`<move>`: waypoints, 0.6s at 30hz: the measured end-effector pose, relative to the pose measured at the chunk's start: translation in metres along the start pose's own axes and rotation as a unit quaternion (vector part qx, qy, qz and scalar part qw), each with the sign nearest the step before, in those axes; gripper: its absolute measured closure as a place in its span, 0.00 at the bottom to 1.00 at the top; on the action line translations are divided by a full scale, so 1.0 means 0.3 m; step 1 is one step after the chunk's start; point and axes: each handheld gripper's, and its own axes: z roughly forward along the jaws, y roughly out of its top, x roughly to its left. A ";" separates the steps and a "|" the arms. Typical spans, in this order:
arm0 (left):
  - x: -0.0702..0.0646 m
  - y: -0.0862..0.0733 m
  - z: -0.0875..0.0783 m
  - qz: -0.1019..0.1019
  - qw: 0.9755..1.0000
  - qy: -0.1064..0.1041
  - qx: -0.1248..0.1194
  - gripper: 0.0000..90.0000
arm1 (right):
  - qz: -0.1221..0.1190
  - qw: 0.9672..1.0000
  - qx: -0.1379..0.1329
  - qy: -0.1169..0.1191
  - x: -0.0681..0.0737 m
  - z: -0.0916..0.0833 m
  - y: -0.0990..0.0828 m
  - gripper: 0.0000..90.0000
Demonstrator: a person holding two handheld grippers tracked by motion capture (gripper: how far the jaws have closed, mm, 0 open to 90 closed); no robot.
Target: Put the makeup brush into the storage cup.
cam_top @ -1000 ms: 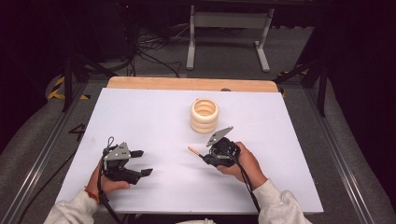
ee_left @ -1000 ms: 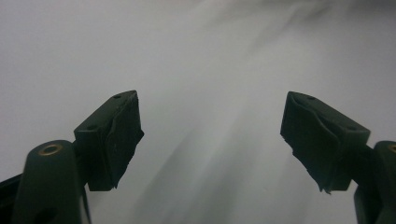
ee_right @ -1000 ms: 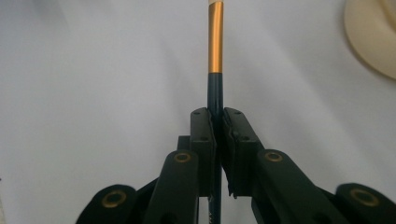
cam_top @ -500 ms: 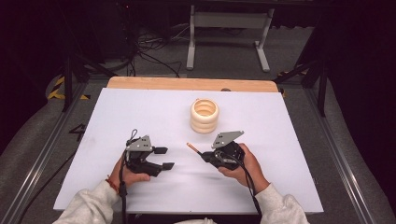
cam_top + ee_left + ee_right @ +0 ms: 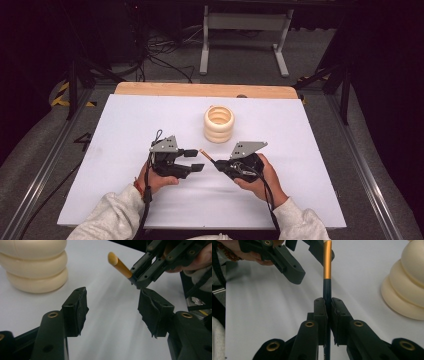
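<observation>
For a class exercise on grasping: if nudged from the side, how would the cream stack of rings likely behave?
The ring stack stands upright on the white table, taller than it is wide, so a high push might tip it. Its rounded, matte bulges look soft and probably light. If the rings are separate, they could slide apart; the pictures don't settle that.

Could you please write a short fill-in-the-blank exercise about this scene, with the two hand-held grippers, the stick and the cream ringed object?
1. The right hand-held gripper is shut on a thin stick whose free part is ____ in colour.
2. The jaws of the left hand-held gripper stand ____, with nothing between them.
3. The cream ringed holder stands on the ____ table sheet.
4. The holder looks like ____ rings stacked up.

Missing words: orange; open; white; three
</observation>
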 end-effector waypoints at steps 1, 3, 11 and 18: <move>-0.001 0.006 0.000 0.001 1.000 0.001 -0.005 0.48 | 0.001 1.000 -0.005 0.002 0.000 -0.002 0.000 0.93; 0.002 0.016 0.001 -0.001 1.000 0.000 -0.014 0.48 | -0.003 1.000 -0.010 0.001 0.004 -0.003 0.001 0.93; -0.002 0.028 0.024 0.000 1.000 -0.004 -0.020 0.48 | -0.006 0.999 -0.038 -0.001 0.006 -0.016 0.005 0.93; -0.004 0.036 0.040 -0.007 0.999 -0.017 -0.030 0.54 | -0.011 0.999 -0.044 0.004 0.012 -0.014 0.006 0.93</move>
